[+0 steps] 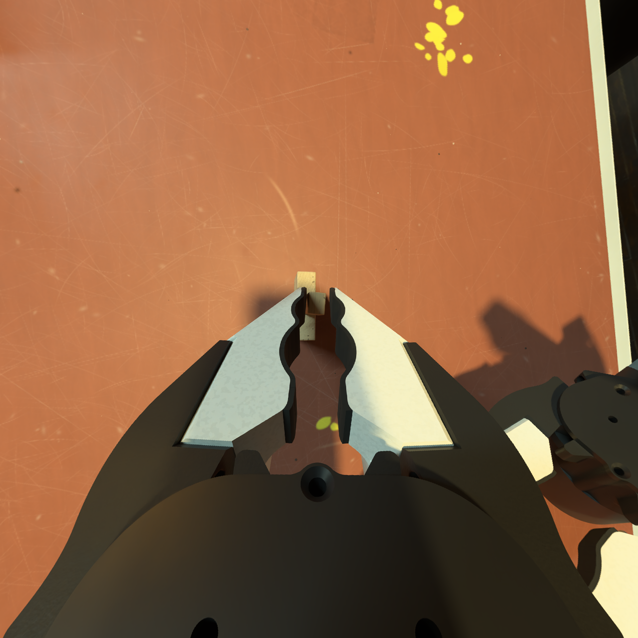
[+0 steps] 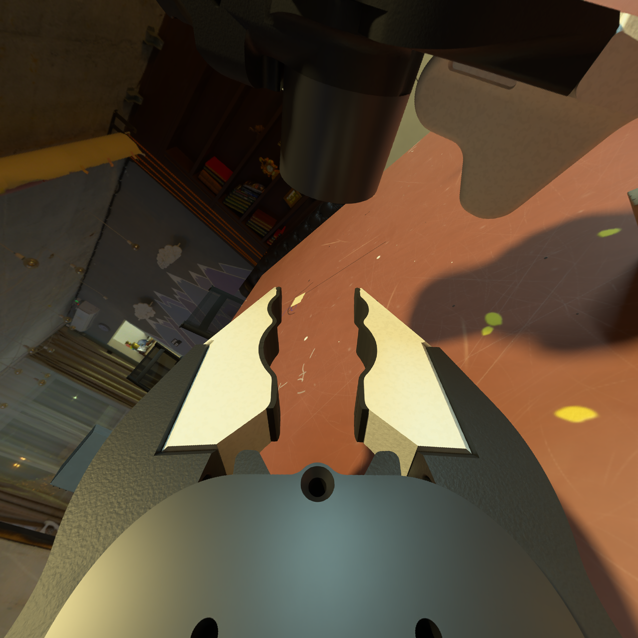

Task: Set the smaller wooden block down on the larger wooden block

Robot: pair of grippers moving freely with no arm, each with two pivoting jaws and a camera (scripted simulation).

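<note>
Left wrist view: left claw [image 1: 317, 293] narrow, unclamped, straddling blocks [image 1: 308, 305] | right claw [image 2: 317, 293] wide, empty

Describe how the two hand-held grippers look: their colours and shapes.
Each hand-held gripper, left and right, has a dark, rounded body with a small round hole at its middle. Two flat, pale cream fingers taper to points. Their inner pads are black with wavy edges. No cables or markings show.
</note>
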